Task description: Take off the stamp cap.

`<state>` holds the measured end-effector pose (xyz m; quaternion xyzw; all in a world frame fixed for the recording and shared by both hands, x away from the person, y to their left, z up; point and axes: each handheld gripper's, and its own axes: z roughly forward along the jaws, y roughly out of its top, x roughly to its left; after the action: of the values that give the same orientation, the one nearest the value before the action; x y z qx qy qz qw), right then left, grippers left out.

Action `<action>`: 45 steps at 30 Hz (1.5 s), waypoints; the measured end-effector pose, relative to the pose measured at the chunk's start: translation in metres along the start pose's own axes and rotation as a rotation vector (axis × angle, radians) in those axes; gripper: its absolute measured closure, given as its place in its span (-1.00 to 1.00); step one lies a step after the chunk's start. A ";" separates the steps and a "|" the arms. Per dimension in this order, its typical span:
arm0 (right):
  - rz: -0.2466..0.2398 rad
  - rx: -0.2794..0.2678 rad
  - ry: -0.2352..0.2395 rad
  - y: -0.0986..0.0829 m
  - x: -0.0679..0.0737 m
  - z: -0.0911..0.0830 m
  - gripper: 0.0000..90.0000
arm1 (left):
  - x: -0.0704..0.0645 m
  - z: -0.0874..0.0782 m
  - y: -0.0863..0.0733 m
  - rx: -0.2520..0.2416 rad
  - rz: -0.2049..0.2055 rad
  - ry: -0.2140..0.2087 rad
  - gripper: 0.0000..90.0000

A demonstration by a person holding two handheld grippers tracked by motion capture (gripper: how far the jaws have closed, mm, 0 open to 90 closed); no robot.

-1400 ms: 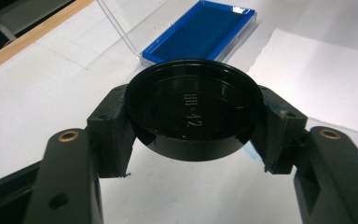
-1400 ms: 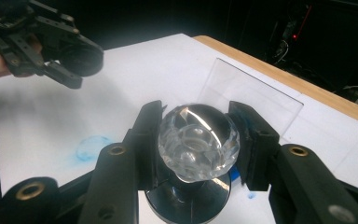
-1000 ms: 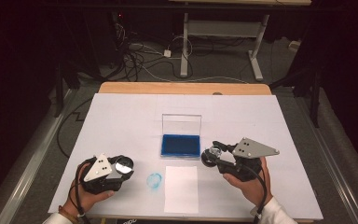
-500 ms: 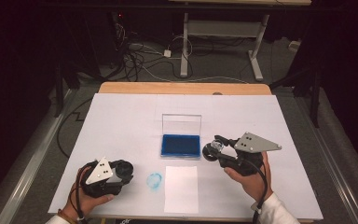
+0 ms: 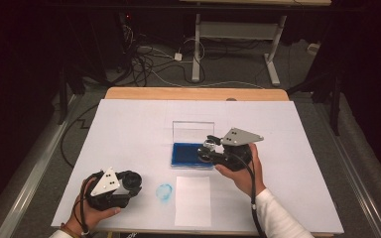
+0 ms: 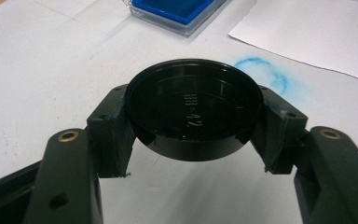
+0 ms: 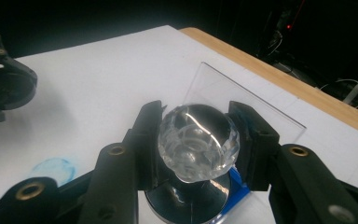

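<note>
Your right gripper (image 7: 196,140) is clamped on the clear faceted knob of a stamp (image 7: 198,135), whose dark round base hangs just below the jaws, over the blue ink pad (image 5: 190,154) in its open clear case. Your left gripper (image 6: 193,122) is closed around a black round cap (image 6: 193,109), held low near the table's front edge. Just beyond the cap lies a faint blue ring print (image 6: 265,74) on the table cover; farther off, the white sheet (image 5: 193,201) bears no mark. Inking appears under way; stamping the sheet likely remains.
</note>
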<state>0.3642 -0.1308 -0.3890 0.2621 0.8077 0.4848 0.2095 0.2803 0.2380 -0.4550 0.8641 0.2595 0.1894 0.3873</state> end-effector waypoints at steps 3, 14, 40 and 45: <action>0.012 0.023 0.008 0.000 0.000 0.018 0.28 | 0.001 0.001 0.000 0.007 -0.007 0.000 -0.19; -0.007 0.126 0.005 -0.001 0.012 0.075 0.28 | 0.000 0.002 -0.001 0.017 -0.016 0.014 -0.19; 0.006 0.182 -0.017 -0.004 0.015 0.105 0.28 | -0.001 0.002 -0.001 0.017 -0.015 -0.005 -0.19; 0.008 0.183 -0.025 -0.004 0.016 0.105 0.28 | -0.002 0.002 -0.001 0.019 -0.013 -0.006 -0.19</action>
<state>0.4132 -0.0516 -0.4407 0.2894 0.8450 0.4063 0.1926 0.2798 0.2358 -0.4573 0.8665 0.2659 0.1819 0.3812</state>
